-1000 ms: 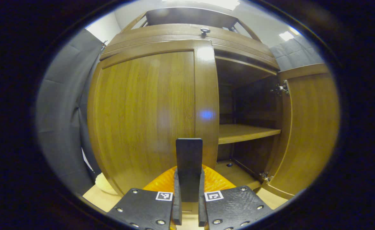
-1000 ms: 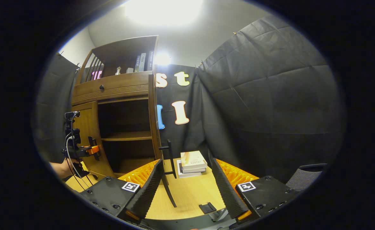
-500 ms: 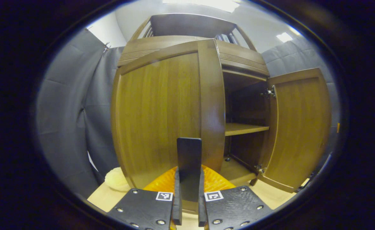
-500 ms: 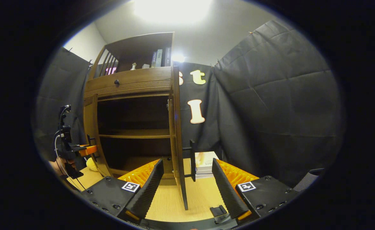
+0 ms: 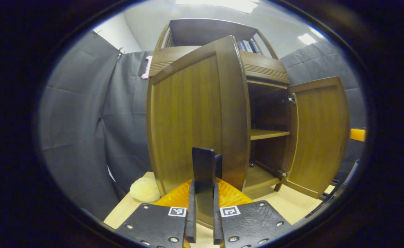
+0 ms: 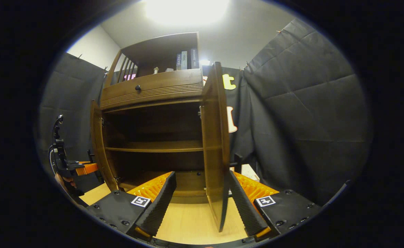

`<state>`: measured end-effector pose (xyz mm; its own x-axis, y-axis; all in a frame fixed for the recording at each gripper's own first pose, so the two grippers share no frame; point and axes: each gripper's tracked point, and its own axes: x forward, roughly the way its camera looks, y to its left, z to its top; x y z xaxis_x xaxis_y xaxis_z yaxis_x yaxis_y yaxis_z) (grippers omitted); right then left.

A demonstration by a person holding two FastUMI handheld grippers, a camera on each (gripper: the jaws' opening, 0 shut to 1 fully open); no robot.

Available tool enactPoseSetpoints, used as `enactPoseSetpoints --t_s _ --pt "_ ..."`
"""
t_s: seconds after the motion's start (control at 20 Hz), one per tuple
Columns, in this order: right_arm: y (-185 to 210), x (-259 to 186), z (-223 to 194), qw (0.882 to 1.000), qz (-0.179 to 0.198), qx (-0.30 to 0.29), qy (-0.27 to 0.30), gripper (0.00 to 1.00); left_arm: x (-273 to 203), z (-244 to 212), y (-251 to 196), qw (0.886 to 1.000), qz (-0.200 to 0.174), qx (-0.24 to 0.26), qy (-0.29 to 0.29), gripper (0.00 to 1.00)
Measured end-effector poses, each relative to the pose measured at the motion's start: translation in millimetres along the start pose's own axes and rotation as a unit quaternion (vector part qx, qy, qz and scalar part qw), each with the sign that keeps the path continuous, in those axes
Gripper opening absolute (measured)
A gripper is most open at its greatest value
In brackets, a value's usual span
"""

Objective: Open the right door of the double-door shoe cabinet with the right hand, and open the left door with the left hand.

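I am swinging the brown wooden left door [image 5: 195, 120] wider than a second ago, left claw [image 5: 202, 220] clamped on its dark handle [image 5: 203, 172], right claw [image 6: 200, 203] gaping empty.

glossy wood cabinet [image 6: 160, 89], matt cloth wall [image 6: 301, 113]

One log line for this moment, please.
left tool: shut on black handle | brown wooden left door: open | right tool: open | right door: open

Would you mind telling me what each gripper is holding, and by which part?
The left gripper is shut on the left door by its handle; the right gripper is open, holding nothing.
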<state>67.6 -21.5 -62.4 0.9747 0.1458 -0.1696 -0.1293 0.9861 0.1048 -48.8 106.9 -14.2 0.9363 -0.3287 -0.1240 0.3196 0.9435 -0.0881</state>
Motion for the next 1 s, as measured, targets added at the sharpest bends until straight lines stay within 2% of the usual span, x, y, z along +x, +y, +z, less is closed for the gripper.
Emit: enactPoseSetpoints --t_s 0.05,0.1,0.15,0.2,0.25,0.3,0.35,0.6,0.7,0.75,0.85,0.9,1.0 --pt "6.3 3.8 0.4 1.000 0.006 -0.004 0.001 0.98 -4.2 -0.7 6.8 1.000 0.004 0.000 0.002 0.19" --pt "13.5 8.0 -0.1 1.000 0.013 -0.009 0.002 0.93 -9.7 -0.5 14.5 1.000 0.010 0.001 0.001 0.21" --pt "19.7 10.1 -0.8 1.000 0.018 -0.014 0.003 0.93 -14.8 -0.3 22.5 1.000 0.016 0.003 0.001 0.23" --pt "26.8 12.9 -1.5 1.000 0.025 -0.017 0.004 0.93 -19.4 -1.1 28.7 1.000 0.021 0.005 0.001 0.18" --pt "33.0 14.9 -2.9 0.999 0.031 -0.019 0.005 0.93 -24.6 -1.3 35.3 1.000 0.026 0.006 0.000 0.17" --pt "38.7 15.7 -5.5 0.999 0.036 -0.020 0.005 0.93 -28.5 -2.0 43.6 1.000 0.030 0.006 0.001 0.17" --pt "44.7 16.5 -7.1 0.999 0.040 -0.020 0.006 0.93 -32.1 -4.0 49.8 0.999 0.035 0.005 0.001 0.23" --pt "68.9 20.8 -8.2 0.998 0.056 -0.017 0.007 0.92 -43.1 -8.9 93.3 0.998 0.061 0.000 0.000 0.23" --pt "78.4 22.6 -9.4 0.998 0.062 -0.015 0.007 0.92 -57.2 -11.4 108.3 0.997 0.071 -0.007 0.001 0.19" --pt "84.1 22.5 -10.4 0.998 0.065 -0.013 0.008 0.92 -59.6 -11.1 117.8 0.997 0.075 -0.009 0.001 0.22" --pt "96.4 24.8 -11.2 0.997 0.070 -0.010 0.008 0.93 -66.5 -12.6 136.5 0.996 0.084 -0.009 -0.001 0.22" --pt "104.2 26.7 -11.6 0.997 0.074 -0.008 0.009 0.93 -68.7 -13.7 143.6 0.996 0.087 -0.011 0.001 0.19" --pt "119.5 28.9 -12.1 0.997 0.082 -0.009 0.011 0.93 -74.0 -18.8 157.5 0.996 0.091 -0.014 0.003 0.22"
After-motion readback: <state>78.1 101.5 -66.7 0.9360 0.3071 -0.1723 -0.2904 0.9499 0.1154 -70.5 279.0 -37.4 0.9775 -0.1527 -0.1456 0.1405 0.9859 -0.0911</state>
